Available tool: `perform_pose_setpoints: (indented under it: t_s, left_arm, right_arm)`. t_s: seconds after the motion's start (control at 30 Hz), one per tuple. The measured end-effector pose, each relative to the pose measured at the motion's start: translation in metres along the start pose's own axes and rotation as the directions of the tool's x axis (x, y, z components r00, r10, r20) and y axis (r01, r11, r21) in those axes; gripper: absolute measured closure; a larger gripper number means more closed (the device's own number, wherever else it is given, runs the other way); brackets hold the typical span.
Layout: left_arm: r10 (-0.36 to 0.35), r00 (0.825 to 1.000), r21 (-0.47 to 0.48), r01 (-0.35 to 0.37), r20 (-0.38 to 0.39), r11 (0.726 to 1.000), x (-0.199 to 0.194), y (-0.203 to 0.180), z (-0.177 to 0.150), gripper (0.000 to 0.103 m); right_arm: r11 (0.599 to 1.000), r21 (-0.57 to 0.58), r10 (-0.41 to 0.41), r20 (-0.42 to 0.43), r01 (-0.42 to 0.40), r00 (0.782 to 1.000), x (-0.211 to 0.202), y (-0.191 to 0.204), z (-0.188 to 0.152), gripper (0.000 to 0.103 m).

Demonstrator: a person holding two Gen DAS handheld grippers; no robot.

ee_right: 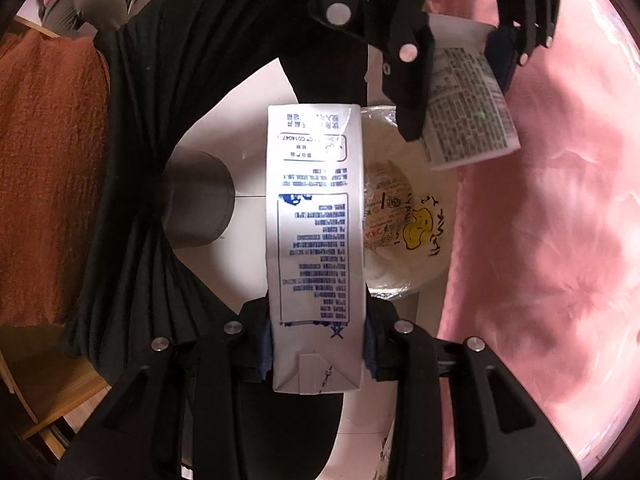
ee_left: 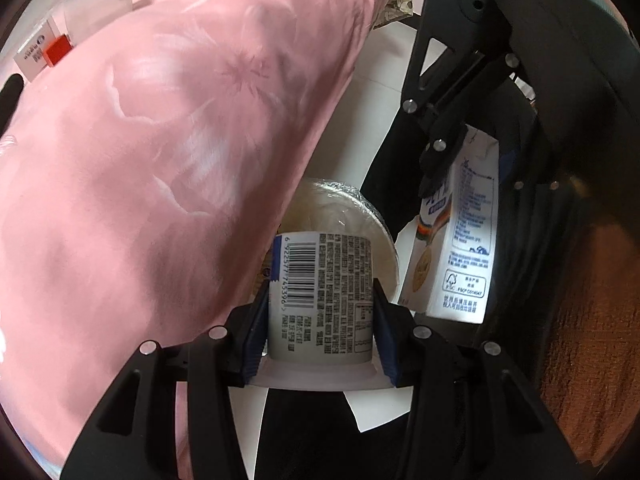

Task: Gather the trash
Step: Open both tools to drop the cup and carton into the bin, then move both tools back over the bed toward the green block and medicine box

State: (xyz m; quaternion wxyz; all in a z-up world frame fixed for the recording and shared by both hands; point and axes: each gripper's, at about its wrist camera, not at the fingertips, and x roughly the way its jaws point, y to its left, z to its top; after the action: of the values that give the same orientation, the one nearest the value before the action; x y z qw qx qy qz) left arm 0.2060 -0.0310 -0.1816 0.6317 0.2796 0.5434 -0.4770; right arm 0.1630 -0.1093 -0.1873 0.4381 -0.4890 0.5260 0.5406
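Observation:
My left gripper [ee_left: 320, 320] is shut on a white yogurt cup [ee_left: 320, 292] with a barcode, held over a trash bin [ee_left: 344, 212] lined with clear plastic. My right gripper [ee_right: 318, 344] is shut on a white milk carton [ee_right: 316, 240] with blue print, held over the same bin [ee_right: 424, 216]. The carton also shows in the left wrist view [ee_left: 460, 240], and the cup in the right wrist view [ee_right: 468, 112]. A printed wrapper [ee_right: 384, 216] lies inside the bin. The two grippers are close together above the bin.
A pink floral quilt [ee_left: 180, 140] hangs at one side of the bin. Black pleated cloth [ee_right: 132, 200] and an orange knit fabric [ee_right: 44, 168] are on the other side. A grey cylinder [ee_right: 200, 200] stands on the white floor. A white box with a red block [ee_left: 56, 48] lies beyond the quilt.

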Motion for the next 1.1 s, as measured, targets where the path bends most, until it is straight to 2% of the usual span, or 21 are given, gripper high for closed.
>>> perform_pose_setpoints:
  t_s: [0.17, 0.23, 0.27, 0.3, 0.43, 0.57, 0.8, 1.1]
  left_arm:
    - [-0.012, 1.000, -0.007, 0.012, -0.003, 1.000, 0.012, 0.008, 0.002, 0.053]
    - [-0.017, 1.000, -0.020, 0.017, 0.004, 1.000, 0.012, 0.013, 0.002, 0.052]
    - [-0.020, 1.000, -0.025, 0.020, 0.010, 0.999, 0.011, 0.015, 0.001, 0.045]
    - [-0.023, 1.000, -0.032, 0.024, 0.020, 0.999, 0.009, 0.017, 0.001, 0.040]
    - [-0.023, 0.999, -0.015, 0.023, 0.022, 1.000, 0.005, 0.012, 0.000, 0.027]
    - [0.000, 1.000, -0.002, 0.001, 0.030, 1.000, -0.001, 0.003, -0.002, 0.020]
    - [0.047, 0.998, 0.001, -0.047, 0.044, 0.999, -0.016, -0.009, 0.002, 0.017]
    - [0.109, 0.990, -0.001, -0.110, 0.084, 0.994, -0.053, -0.006, 0.002, 0.013]
  right_arm:
    - [1.000, -0.013, -0.007, 0.006, 0.007, 1.000, 0.011, -0.011, 0.002, 0.067]
    - [1.000, -0.023, -0.010, 0.020, 0.010, 1.000, 0.013, -0.014, 0.002, 0.051]
    - [0.999, -0.022, -0.022, 0.038, 0.023, 0.999, 0.013, -0.017, 0.002, 0.031]
    - [0.999, -0.017, -0.045, 0.057, 0.046, 0.997, 0.013, -0.019, 0.004, 0.026]
    - [0.996, 0.040, -0.081, 0.109, 0.077, 0.991, 0.010, -0.030, 0.004, 0.026]
    - [0.994, 0.037, -0.102, 0.101, 0.099, 0.990, 0.006, -0.026, -0.001, 0.026]
    - [0.990, 0.068, -0.133, 0.098, 0.127, 0.986, -0.004, -0.020, -0.007, 0.026]
    - [0.969, 0.177, -0.202, 0.156, 0.174, 0.967, -0.039, -0.028, -0.025, 0.026]
